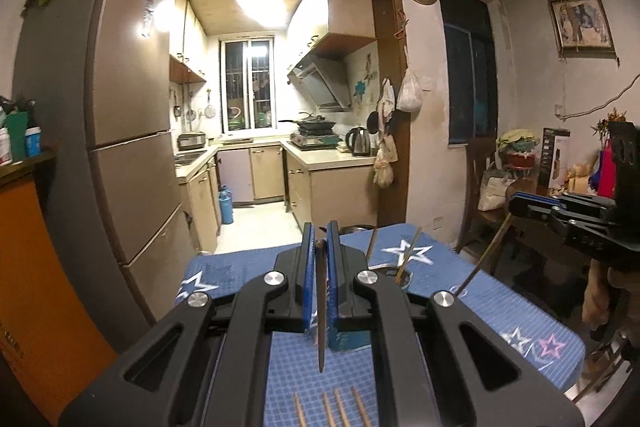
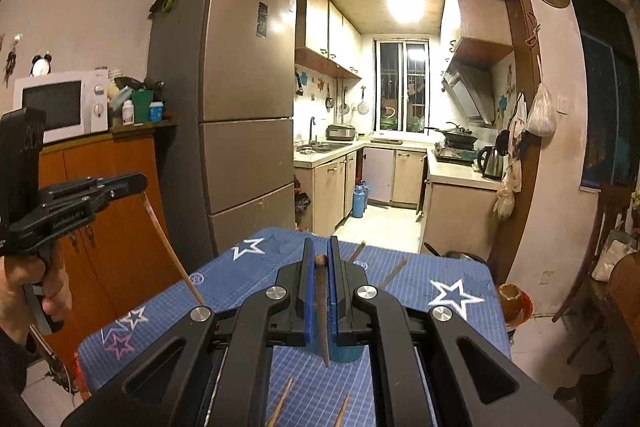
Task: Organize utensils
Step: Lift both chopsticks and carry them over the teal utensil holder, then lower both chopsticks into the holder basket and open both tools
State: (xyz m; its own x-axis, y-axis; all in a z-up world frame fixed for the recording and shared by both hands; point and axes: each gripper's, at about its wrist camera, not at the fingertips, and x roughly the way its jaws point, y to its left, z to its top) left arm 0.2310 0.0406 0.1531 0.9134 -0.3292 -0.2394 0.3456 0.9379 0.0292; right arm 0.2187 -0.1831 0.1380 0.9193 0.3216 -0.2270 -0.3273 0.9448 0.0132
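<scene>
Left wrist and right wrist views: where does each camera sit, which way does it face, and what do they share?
Left wrist: on the left gripper, shut on a chopstick, facing across the blue star tablecloth toward the kitchen; the right gripper shows at right.
Right wrist: on the right gripper, shut on a chopstick, same heading; the left gripper and the hand holding it show at left.
Shared: tablecloth, fridge, kitchen, loose chopsticks below.

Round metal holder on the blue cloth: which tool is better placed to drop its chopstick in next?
Right, probably. The right tool holds a brown wooden chopstick whose lower tip hangs close beside the round metal holder; the second chopstick, in the left tool, ends farther away.
</scene>
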